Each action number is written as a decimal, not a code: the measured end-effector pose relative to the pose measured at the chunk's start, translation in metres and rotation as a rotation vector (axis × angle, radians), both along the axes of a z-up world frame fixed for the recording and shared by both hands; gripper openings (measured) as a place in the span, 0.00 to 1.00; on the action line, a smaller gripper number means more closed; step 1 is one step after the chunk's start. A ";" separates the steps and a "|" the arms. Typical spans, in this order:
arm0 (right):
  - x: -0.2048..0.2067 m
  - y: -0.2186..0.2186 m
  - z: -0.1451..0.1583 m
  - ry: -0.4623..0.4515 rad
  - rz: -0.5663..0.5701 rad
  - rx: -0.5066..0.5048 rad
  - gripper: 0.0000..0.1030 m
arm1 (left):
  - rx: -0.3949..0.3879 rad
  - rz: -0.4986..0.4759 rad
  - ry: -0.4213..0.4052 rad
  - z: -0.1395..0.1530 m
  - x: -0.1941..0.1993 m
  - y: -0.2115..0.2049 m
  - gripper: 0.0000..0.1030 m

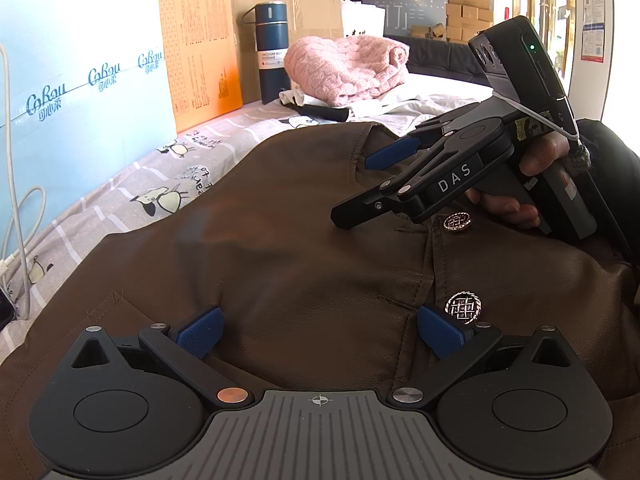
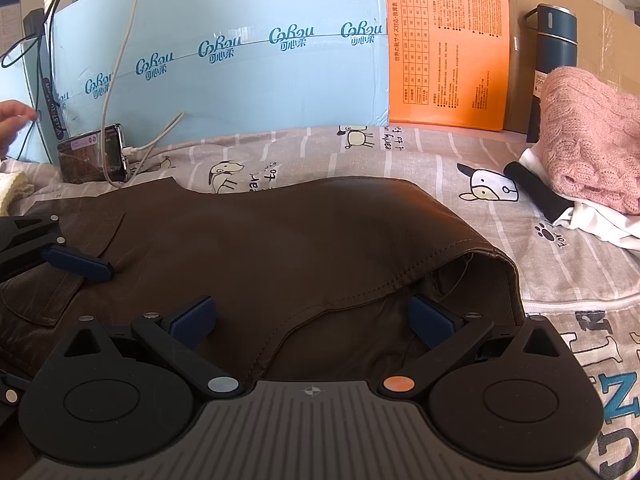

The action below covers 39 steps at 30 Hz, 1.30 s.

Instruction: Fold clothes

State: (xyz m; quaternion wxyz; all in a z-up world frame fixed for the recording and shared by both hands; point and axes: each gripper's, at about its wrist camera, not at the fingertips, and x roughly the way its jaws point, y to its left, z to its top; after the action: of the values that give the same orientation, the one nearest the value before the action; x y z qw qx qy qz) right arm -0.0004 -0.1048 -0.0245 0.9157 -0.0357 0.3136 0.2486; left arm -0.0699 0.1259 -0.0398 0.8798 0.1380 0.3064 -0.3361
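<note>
A brown jacket (image 2: 280,240) is lying on the cartoon-print bed (image 2: 480,152), boxes (image 2: 224,60) lining its far edge; both hand-held grippers, left (image 1: 320,330) and right (image 2: 312,320), are hovering spread.

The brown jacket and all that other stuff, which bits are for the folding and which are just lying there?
For the folding: brown jacket, left gripper, right gripper.

Just lying there: pink sweater, blue flask, phone, cardboard boxes.

Office storeroom: stacked cardboard boxes (image 1: 468,16), glass doors (image 1: 548,4).
</note>
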 end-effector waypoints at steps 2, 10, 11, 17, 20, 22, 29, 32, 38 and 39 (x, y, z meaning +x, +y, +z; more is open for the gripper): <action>0.000 0.000 0.000 -0.001 0.000 0.000 1.00 | 0.000 0.000 0.000 0.000 0.000 0.000 1.00; 0.000 -0.004 0.002 -0.005 -0.014 0.020 1.00 | -0.002 -0.001 0.002 0.000 0.001 0.001 1.00; -0.001 -0.005 0.002 -0.007 -0.020 0.024 1.00 | -0.004 -0.001 0.003 0.000 0.001 0.001 1.00; 0.000 -0.008 0.002 -0.008 -0.040 0.037 1.00 | -0.001 -0.001 0.001 0.000 0.001 0.000 1.00; 0.001 -0.009 0.002 -0.003 -0.043 0.039 1.00 | -0.002 -0.001 0.002 -0.001 0.001 -0.001 1.00; 0.001 -0.008 0.001 0.000 -0.043 0.032 1.00 | -0.002 -0.001 0.002 -0.001 0.002 -0.001 1.00; 0.001 -0.007 0.001 0.007 -0.040 0.032 1.00 | -0.002 -0.001 0.002 -0.001 0.003 -0.002 1.00; 0.002 -0.006 0.000 0.011 -0.040 0.031 1.00 | -0.002 -0.001 0.002 -0.001 0.003 -0.002 1.00; 0.001 -0.006 0.000 0.011 -0.039 0.029 1.00 | -0.002 -0.002 0.002 -0.001 0.003 -0.001 1.00; 0.001 -0.006 0.000 0.011 -0.039 0.028 1.00 | -0.002 -0.002 0.002 -0.001 0.003 -0.001 1.00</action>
State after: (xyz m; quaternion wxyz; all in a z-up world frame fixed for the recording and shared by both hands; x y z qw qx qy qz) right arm 0.0009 -0.1105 -0.0244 0.9191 -0.0156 0.3157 0.2352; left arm -0.0669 0.1246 -0.0403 0.8795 0.1371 0.3066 -0.3371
